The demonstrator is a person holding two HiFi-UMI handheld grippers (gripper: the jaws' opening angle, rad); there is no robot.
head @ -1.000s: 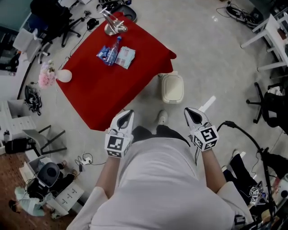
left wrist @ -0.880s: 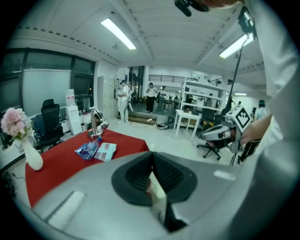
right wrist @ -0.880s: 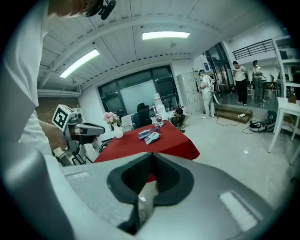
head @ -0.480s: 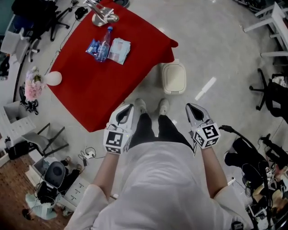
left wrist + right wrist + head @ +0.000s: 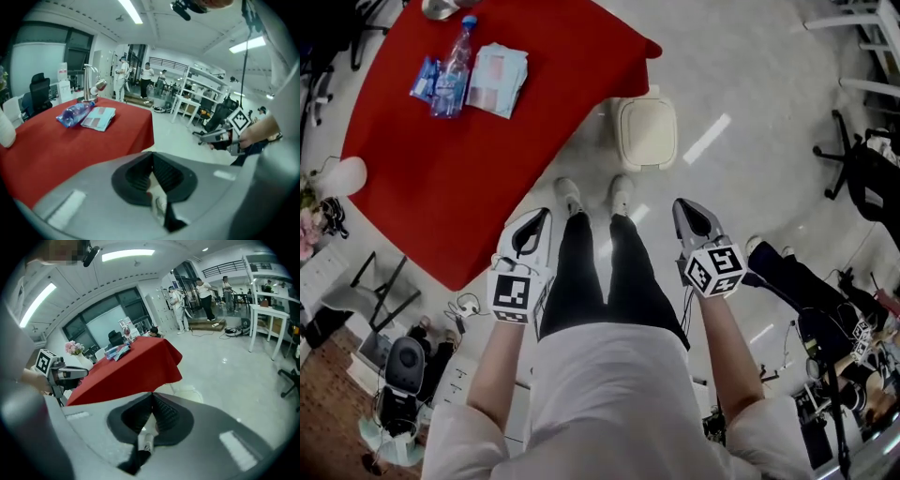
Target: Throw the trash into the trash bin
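On the red table (image 5: pixel 441 178) lie a clear plastic bottle (image 5: pixel 452 66), a blue wrapper (image 5: pixel 424 80) and a pale packet (image 5: pixel 497 70). A cream trash bin (image 5: pixel 647 131) with its lid down stands on the floor at the table's corner. My left gripper (image 5: pixel 540 216) hangs by the person's left leg, shut and empty. Beside the right leg my right gripper (image 5: pixel 683 206) is also shut with nothing in it. The left gripper view shows the bottle (image 5: pixel 74 112) and packet (image 5: pixel 98 118) beyond the closed jaws. In the right gripper view the bin (image 5: pixel 186 390) lies just past the jaws.
The person's shoes (image 5: pixel 592 195) stand between the table and bin. A white vase (image 5: pixel 342 175) sits at the table's left edge. Cables and equipment (image 5: pixel 398 366) crowd the floor at lower left. An office chair (image 5: pixel 867 169) and gear stand at right. People stand far back (image 5: pixel 147 77).
Both grippers have sunk lower beside the legs. The view has tipped down, so the table and bin have slid up the frame and the shoes show fully.
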